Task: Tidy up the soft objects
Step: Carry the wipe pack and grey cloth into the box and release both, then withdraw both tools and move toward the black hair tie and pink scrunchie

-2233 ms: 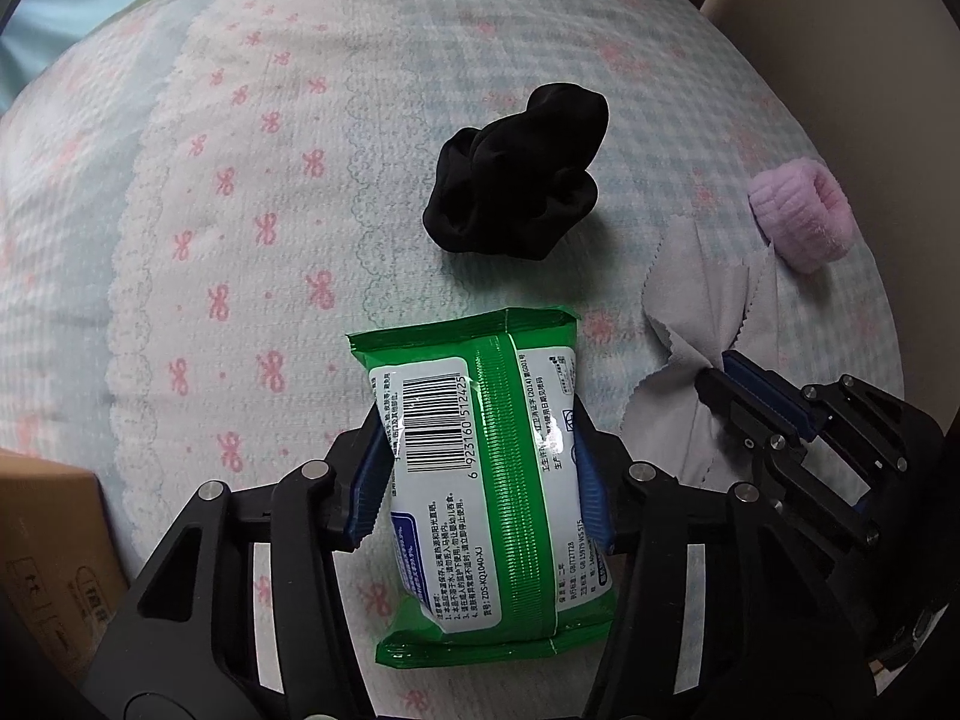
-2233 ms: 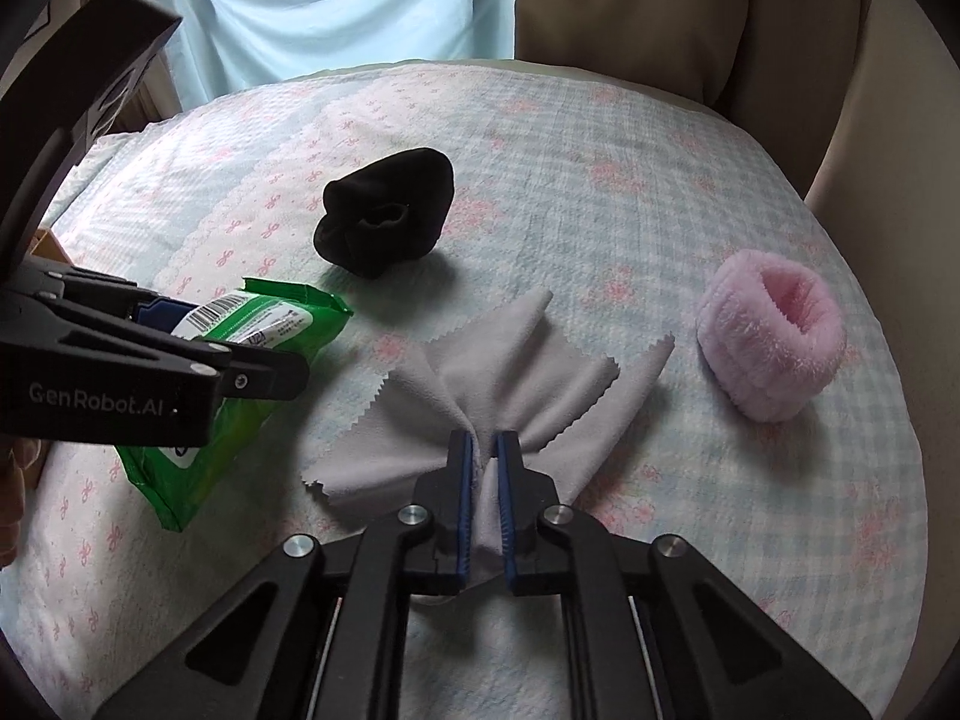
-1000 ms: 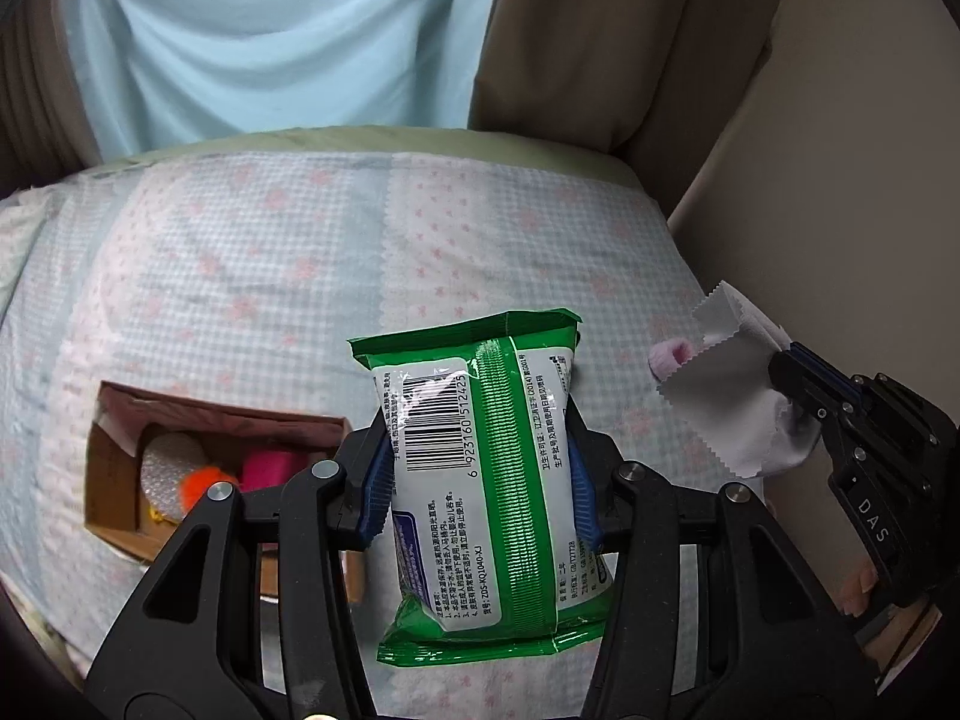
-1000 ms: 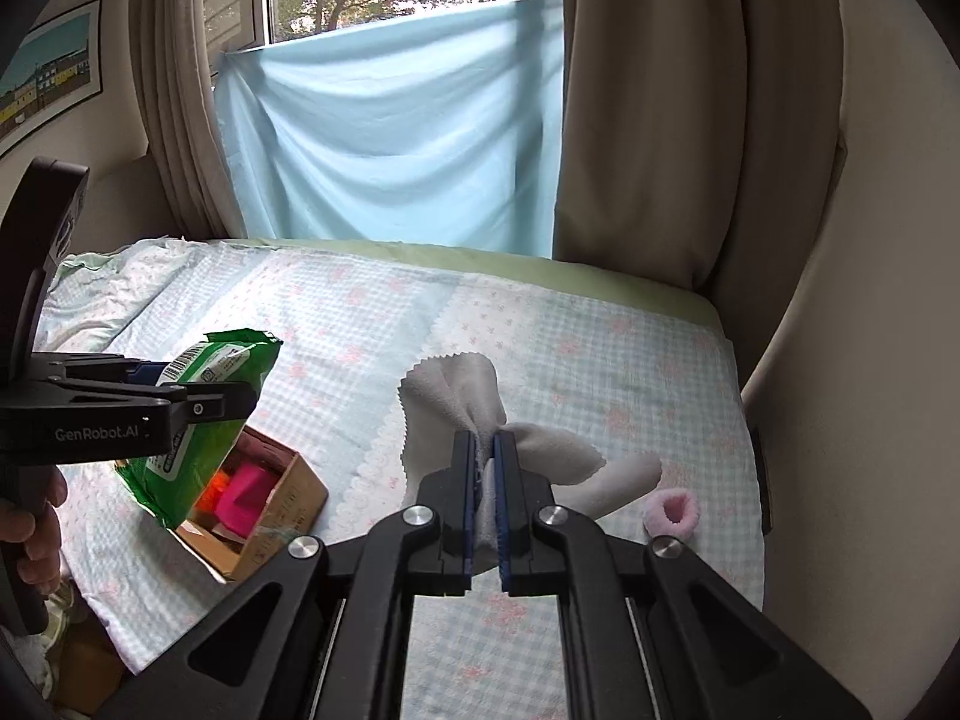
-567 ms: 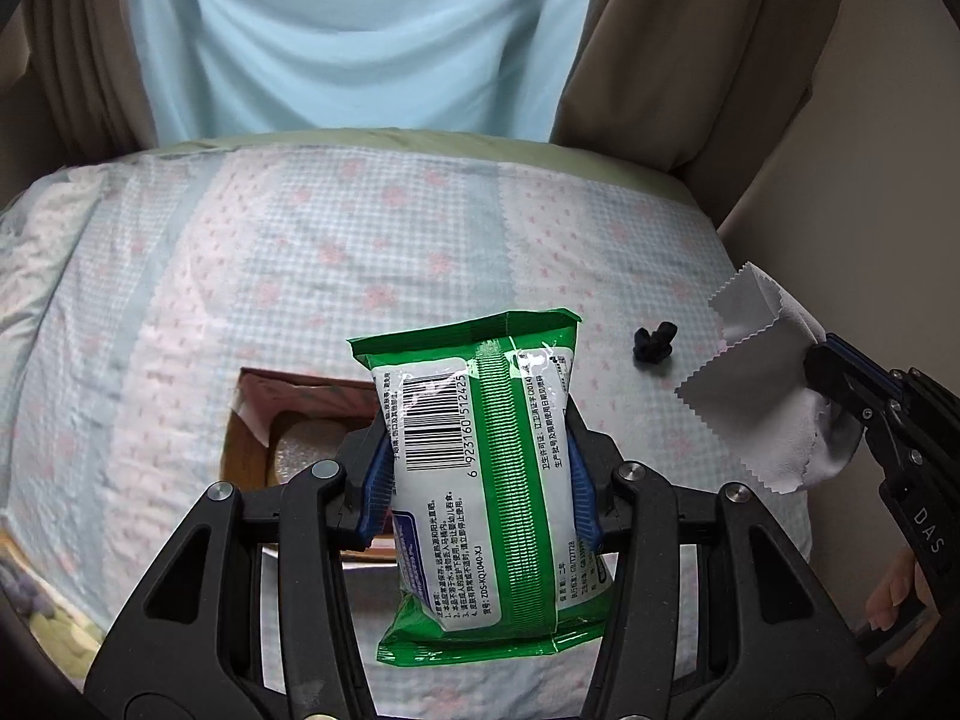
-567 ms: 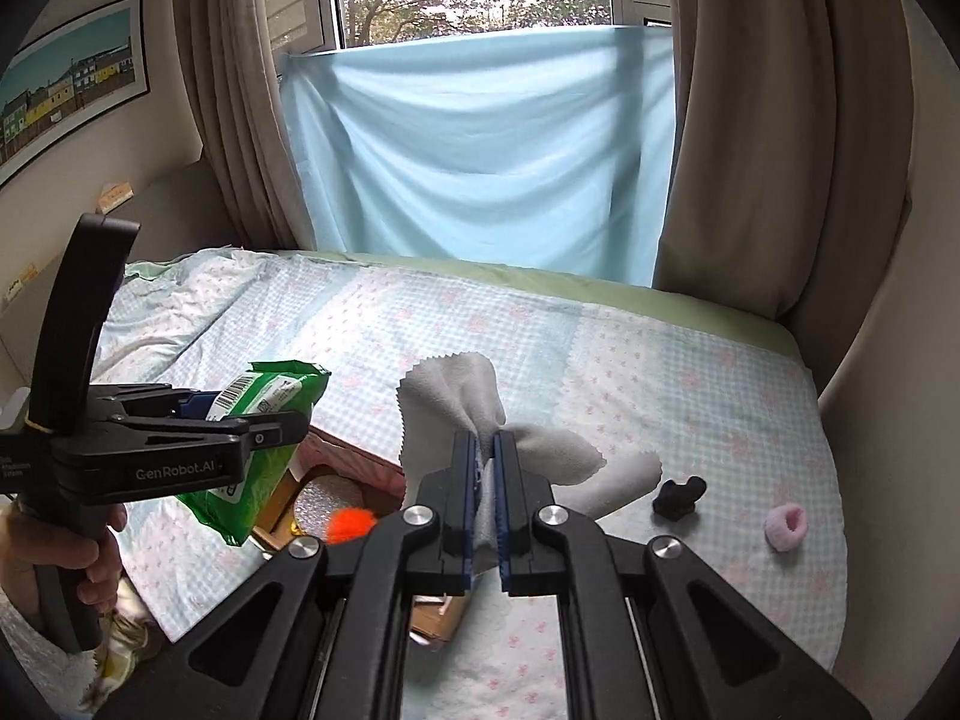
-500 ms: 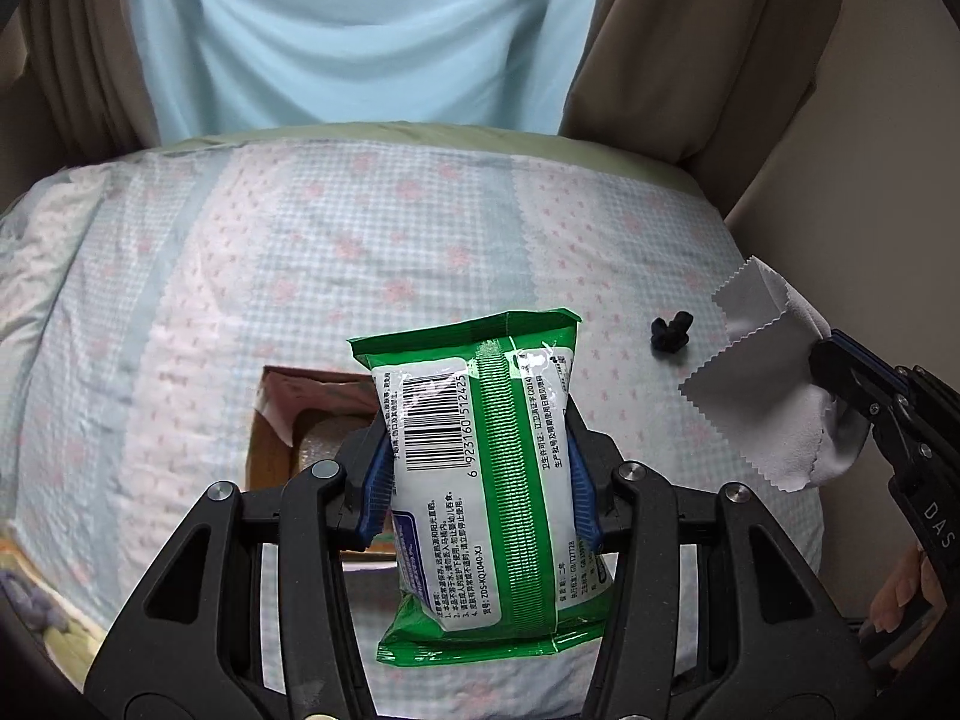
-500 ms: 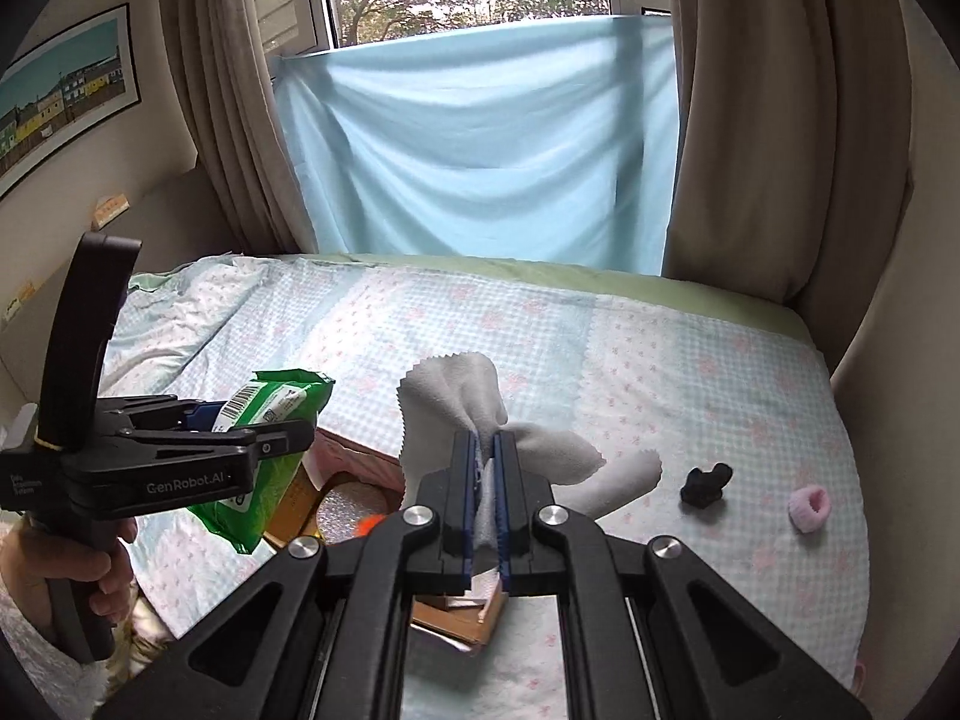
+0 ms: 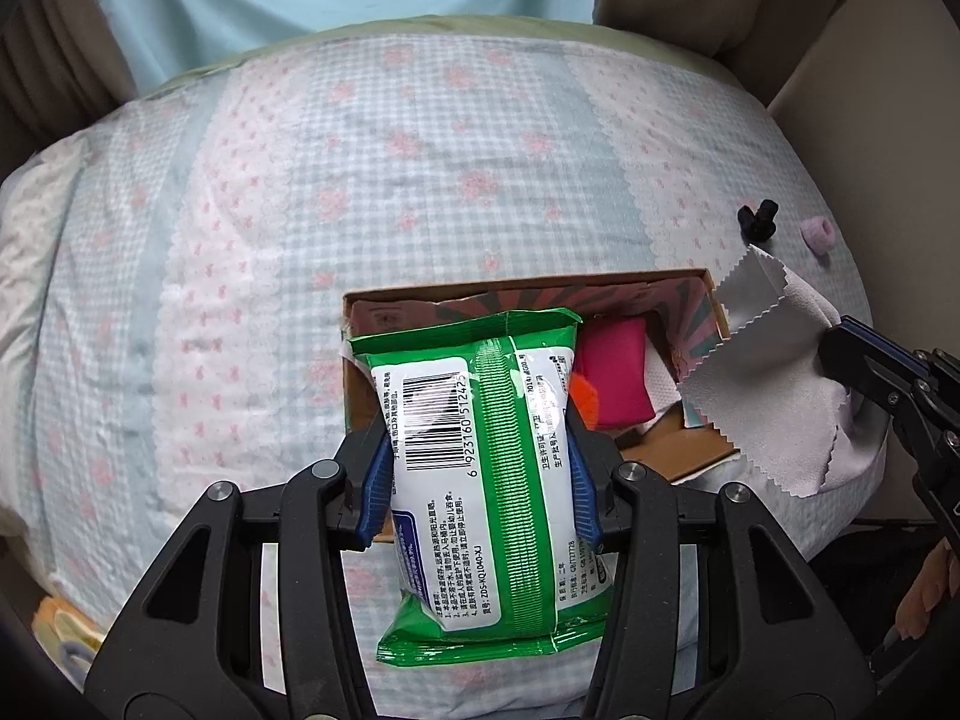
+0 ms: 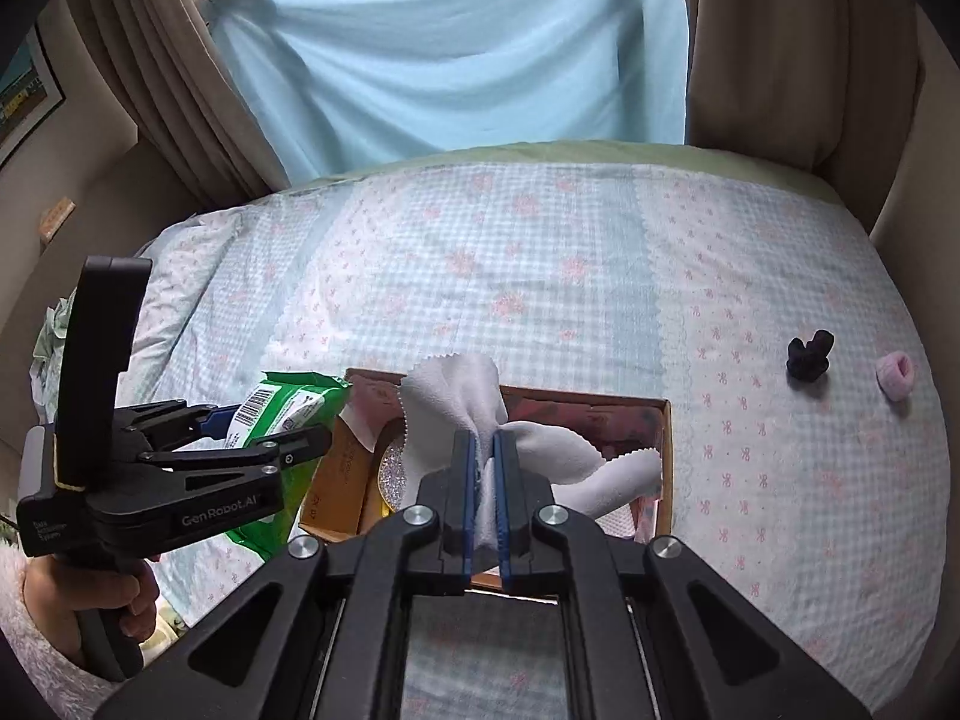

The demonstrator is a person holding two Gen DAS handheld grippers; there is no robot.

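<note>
Both tongs are loaded, left tongs (image 9: pixel 480 480) clamping the wipes (image 9: pixel 486 480), right tongs (image 10: pixel 486 480) pinching the cloth (image 10: pixel 474 420); releasing off-centre over the box (image 10: pixel 663 438) risks either landing on the bed (image 10: pixel 540 276).

I read soft, even daylight in both views, entering through the pale blue fabric sheet (image 10: pixel 474 54) over the window. Shadows are faint. Slight glare marks the glossy green plastic wipes packet (image 9: pixel 486 456). Focus is sharp centrally; fisheye bending and dark vignetting affect the edges.
</note>
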